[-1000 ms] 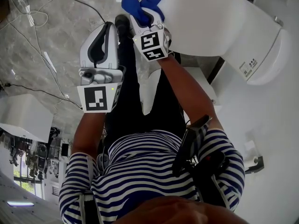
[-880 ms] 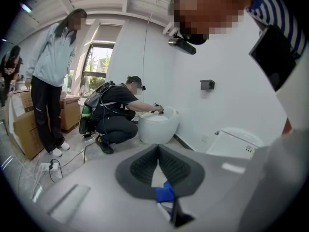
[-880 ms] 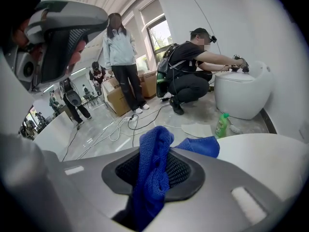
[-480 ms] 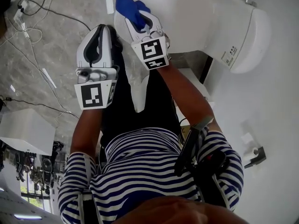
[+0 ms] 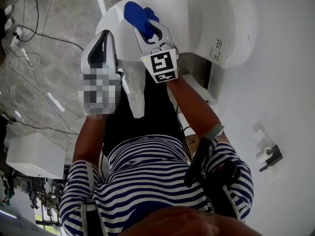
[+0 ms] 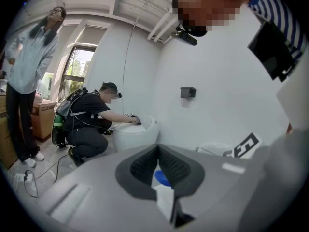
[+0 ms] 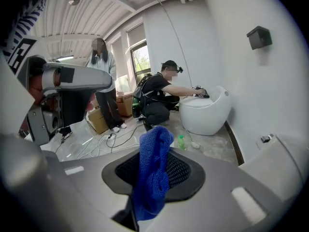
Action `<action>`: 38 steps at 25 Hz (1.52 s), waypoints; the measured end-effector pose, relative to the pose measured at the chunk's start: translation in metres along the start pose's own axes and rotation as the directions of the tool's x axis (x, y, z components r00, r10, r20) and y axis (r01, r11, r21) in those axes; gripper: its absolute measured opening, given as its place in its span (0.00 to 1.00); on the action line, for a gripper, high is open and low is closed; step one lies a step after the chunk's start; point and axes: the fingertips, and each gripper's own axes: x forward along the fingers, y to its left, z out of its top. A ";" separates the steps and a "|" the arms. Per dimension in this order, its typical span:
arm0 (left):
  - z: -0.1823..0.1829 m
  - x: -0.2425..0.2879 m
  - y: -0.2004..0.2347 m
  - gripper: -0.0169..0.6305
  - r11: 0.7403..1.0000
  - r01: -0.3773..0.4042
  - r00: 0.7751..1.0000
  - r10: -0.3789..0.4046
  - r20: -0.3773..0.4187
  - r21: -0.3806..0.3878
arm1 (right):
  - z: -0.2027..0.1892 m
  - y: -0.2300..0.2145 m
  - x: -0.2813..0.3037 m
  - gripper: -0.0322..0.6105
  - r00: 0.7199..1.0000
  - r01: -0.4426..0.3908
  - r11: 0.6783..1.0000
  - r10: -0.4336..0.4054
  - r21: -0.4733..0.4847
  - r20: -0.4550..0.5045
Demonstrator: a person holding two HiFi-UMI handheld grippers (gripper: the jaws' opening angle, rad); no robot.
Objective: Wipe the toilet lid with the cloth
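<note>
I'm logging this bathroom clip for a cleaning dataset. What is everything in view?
toilet: one, white, just ahead of both grippers
cloth: one, blue, between the right gripper's jaws
second toilet: one, white, farther along the wall
cables: several, black and white, on the grey floor
wall box: one, black, on the white wall
crouching person: one, in black, at the second toilet
standing person: one, light top, behind
left gripper: grey, jaws together, empty
right gripper: white, shut on the cloth
shirt: blue-white stripes, on the wearer

left claw closed; right claw on cloth
</note>
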 end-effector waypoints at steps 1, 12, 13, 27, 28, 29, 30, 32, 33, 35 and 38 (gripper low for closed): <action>-0.001 0.005 -0.007 0.03 1.000 0.009 1.000 -0.009 -0.001 0.002 | -0.003 -0.009 -0.005 0.22 1.000 0.012 1.000 -0.012 0.007 0.002; -0.034 0.045 -0.087 0.03 0.994 0.102 0.992 -0.100 -0.071 0.029 | -0.062 -0.109 -0.066 0.22 0.987 0.162 0.983 -0.160 0.084 -0.021; -0.037 0.048 -0.091 0.03 0.994 0.108 0.992 -0.106 -0.075 0.029 | -0.066 -0.115 -0.069 0.22 0.985 0.169 0.982 -0.168 0.087 -0.024; -0.082 0.076 -0.125 0.03 0.989 0.144 0.984 -0.139 -0.113 0.040 | -0.174 -0.167 -0.050 0.22 0.980 0.193 0.974 -0.185 0.115 -0.077; -0.086 0.076 -0.123 0.03 0.989 0.143 0.983 -0.137 -0.121 0.040 | -0.180 -0.166 -0.046 0.22 0.980 0.190 0.975 -0.180 0.119 -0.087; -0.090 0.075 -0.121 0.03 0.989 0.140 0.983 -0.134 -0.128 0.039 | -0.186 -0.164 -0.042 0.22 0.980 0.186 0.975 -0.175 0.122 -0.097; -0.093 0.075 -0.119 0.03 0.990 0.138 0.982 -0.131 -0.134 0.039 | -0.191 -0.162 -0.039 0.22 0.980 0.182 0.976 -0.169 0.121 -0.107; -0.095 0.074 -0.116 0.03 0.990 0.135 0.982 -0.128 -0.138 0.041 | -0.197 -0.158 -0.033 0.22 0.980 0.175 0.979 -0.162 0.108 -0.119; -0.095 0.074 -0.115 0.03 0.990 0.134 0.982 -0.128 -0.138 0.041 | -0.199 -0.157 -0.032 0.22 0.979 0.174 0.980 -0.161 0.100 -0.121; -0.094 0.073 -0.113 0.03 0.990 0.135 0.982 -0.128 -0.138 0.042 | -0.198 -0.156 -0.030 0.22 0.979 0.176 0.980 -0.164 0.091 -0.125; -0.091 0.072 -0.107 0.03 0.991 0.131 0.983 -0.124 -0.134 0.042 | -0.198 -0.155 -0.030 0.22 0.977 0.181 0.979 -0.168 0.091 -0.134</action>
